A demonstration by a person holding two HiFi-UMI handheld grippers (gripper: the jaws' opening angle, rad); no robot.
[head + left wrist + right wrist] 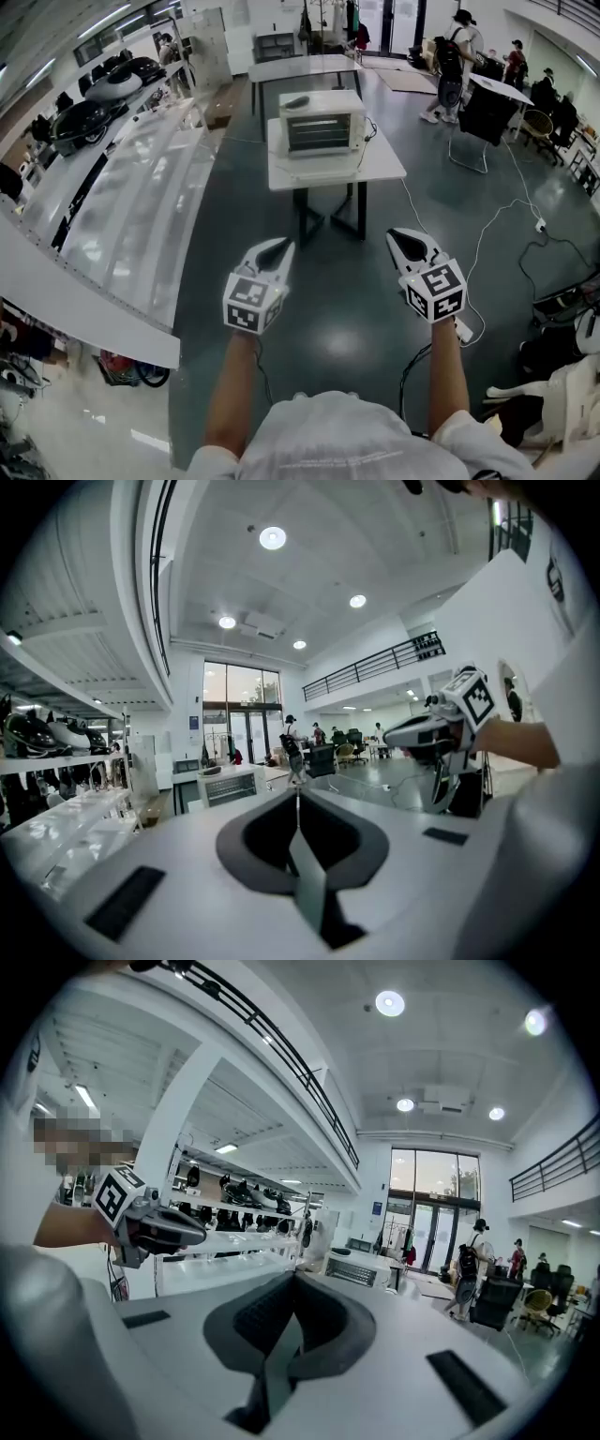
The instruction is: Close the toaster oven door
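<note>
- Head view: the white toaster oven [321, 122] sits at the back edge of a white tabletop [337, 173]. Its glass door looks upright against the front, and there's a small dark thing [295, 101] on top.
- Left gripper [279, 248] and right gripper [407, 241] both have their jaws pressed together on nothing. They hang over the floor, well apart from the table.
- White cable [487, 234] trails across the floor right of the table.
</note>
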